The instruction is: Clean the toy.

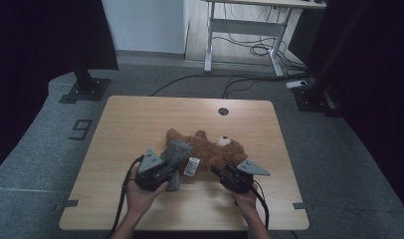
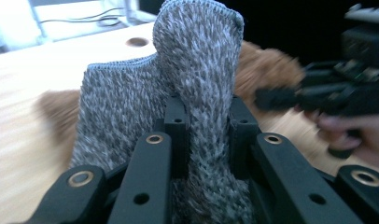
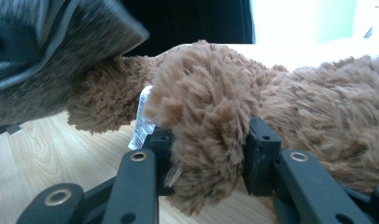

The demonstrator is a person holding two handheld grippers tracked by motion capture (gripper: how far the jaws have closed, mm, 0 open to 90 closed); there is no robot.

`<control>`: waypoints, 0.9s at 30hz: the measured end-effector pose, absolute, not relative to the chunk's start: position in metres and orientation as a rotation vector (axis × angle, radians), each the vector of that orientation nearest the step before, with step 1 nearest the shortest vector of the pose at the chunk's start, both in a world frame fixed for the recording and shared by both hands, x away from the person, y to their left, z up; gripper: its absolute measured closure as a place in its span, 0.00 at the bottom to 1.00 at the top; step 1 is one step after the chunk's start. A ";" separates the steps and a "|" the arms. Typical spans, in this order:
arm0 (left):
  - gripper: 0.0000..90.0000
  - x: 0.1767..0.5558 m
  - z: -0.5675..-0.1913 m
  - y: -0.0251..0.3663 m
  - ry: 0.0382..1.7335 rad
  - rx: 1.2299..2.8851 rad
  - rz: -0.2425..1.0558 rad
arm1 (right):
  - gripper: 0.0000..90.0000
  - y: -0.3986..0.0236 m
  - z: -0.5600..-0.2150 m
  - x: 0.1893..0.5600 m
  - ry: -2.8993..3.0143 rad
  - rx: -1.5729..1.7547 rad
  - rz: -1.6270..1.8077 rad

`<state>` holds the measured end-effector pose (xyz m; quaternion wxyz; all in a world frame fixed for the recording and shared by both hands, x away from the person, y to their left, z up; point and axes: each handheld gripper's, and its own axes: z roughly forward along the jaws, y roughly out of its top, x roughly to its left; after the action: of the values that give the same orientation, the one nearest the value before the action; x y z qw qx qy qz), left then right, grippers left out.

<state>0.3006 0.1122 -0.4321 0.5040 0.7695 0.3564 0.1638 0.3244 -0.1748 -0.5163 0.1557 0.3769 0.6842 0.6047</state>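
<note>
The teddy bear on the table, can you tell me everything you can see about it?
The teddy bear is brown and fluffy, with a pale muzzle, lying on the wooden table. A white tag sticks out of its side. The right tongs are shut on one furry limb. A grey knitted garment lies partly over its body, and the left tongs pinch that fabric. Its face is too small to make out further.

Likely lab: black curtains (image 1: 46, 30), desk frame (image 1: 245, 25), loose floor cables (image 1: 250, 50), numbered floor mat (image 1: 80, 129).
</note>
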 end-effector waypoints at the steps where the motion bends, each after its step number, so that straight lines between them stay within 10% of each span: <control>1: 0.83 0.305 -0.431 0.102 0.849 1.863 0.365 | 0.71 -0.175 -0.516 0.324 1.959 1.079 1.732; 11: 0.83 0.352 -0.474 0.035 0.920 1.980 0.323 | 0.75 -0.180 -0.522 0.323 1.939 1.161 1.833; 27: 0.83 0.338 -0.471 0.099 1.001 1.906 0.493 | 0.79 -0.189 -0.523 0.326 1.948 1.167 1.788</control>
<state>0.3382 0.0986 -0.4706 0.4499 0.7708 0.4047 0.1993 0.3255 -0.1885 -0.5232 0.1255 0.4006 0.6687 0.6137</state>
